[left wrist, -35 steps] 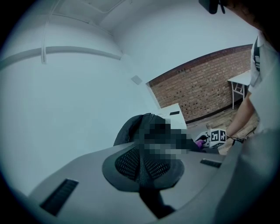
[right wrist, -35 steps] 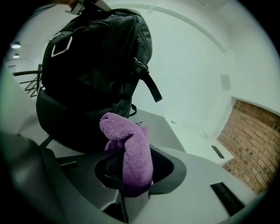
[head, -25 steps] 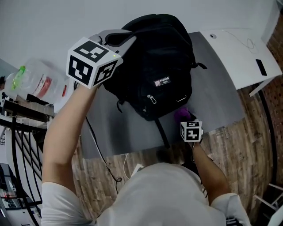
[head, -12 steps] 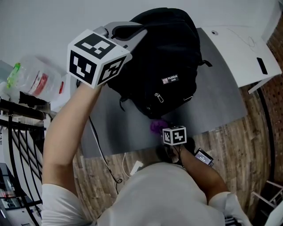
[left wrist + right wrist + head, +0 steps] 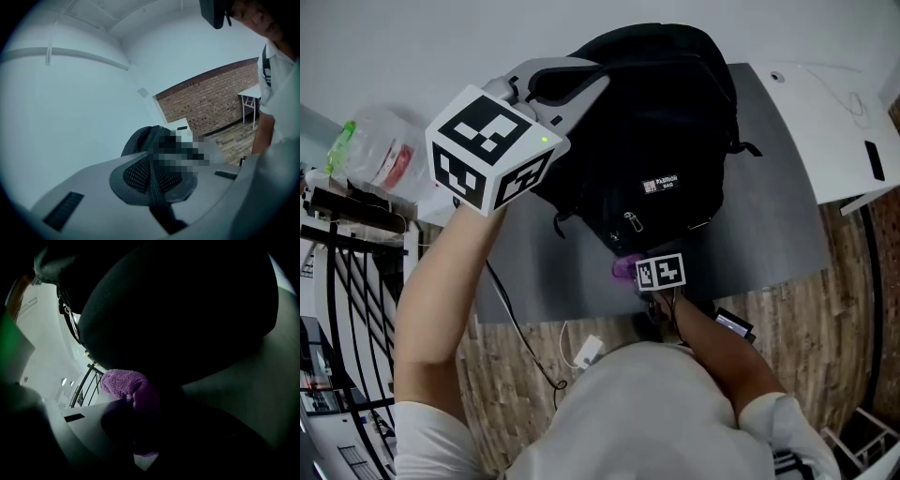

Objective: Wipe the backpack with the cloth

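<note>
A black backpack (image 5: 652, 141) stands on the grey table (image 5: 769, 216), its front pocket facing me. My left gripper (image 5: 581, 80) is shut on the backpack's top handle (image 5: 154, 180) and holds the bag up. My right gripper (image 5: 633, 267) is shut on a purple cloth (image 5: 623, 267) and presses it against the lower front of the backpack (image 5: 178, 310). In the right gripper view the purple cloth (image 5: 129, 385) sits between the jaws, touching the dark fabric.
A white table (image 5: 834, 122) adjoins the grey one at the right. Plastic bottles and bags (image 5: 370, 155) lie on a rack at the left. A cable and white plug (image 5: 586, 352) lie on the wooden floor below the table's front edge.
My right gripper with the cloth has slid left along the backpack's lower front. The left gripper has kept hold of the handle, shifting only slightly.
</note>
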Motion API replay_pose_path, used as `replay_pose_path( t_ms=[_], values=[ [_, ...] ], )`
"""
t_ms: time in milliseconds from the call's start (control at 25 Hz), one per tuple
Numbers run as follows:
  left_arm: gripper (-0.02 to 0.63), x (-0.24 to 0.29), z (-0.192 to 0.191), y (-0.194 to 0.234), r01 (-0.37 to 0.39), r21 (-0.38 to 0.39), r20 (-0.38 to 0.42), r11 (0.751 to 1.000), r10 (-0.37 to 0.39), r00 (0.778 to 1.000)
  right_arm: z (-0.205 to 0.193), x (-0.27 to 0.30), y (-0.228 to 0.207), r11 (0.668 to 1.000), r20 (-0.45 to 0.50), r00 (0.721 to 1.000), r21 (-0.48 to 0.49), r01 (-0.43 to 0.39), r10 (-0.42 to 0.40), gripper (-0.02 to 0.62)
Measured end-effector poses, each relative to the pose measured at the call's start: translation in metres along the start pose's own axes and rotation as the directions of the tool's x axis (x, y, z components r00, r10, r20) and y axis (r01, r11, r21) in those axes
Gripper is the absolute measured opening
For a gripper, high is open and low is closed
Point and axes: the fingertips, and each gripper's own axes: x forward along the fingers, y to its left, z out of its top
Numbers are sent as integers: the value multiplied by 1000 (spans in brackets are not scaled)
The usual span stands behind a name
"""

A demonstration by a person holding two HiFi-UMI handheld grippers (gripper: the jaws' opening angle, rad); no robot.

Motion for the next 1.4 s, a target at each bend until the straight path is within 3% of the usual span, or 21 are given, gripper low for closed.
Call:
replay_pose_path(
  t_ms=[960, 1400],
  values=[
    [14, 1, -6, 6, -49, -43, 6, 998, 49, 999, 39, -58, -102, 983, 65, 996, 176, 52, -64, 92],
    [14, 0, -4, 5, -54, -50, 7, 997, 54, 999, 67, -107, -171, 952, 147, 976, 282, 117, -163, 92]
  ],
)
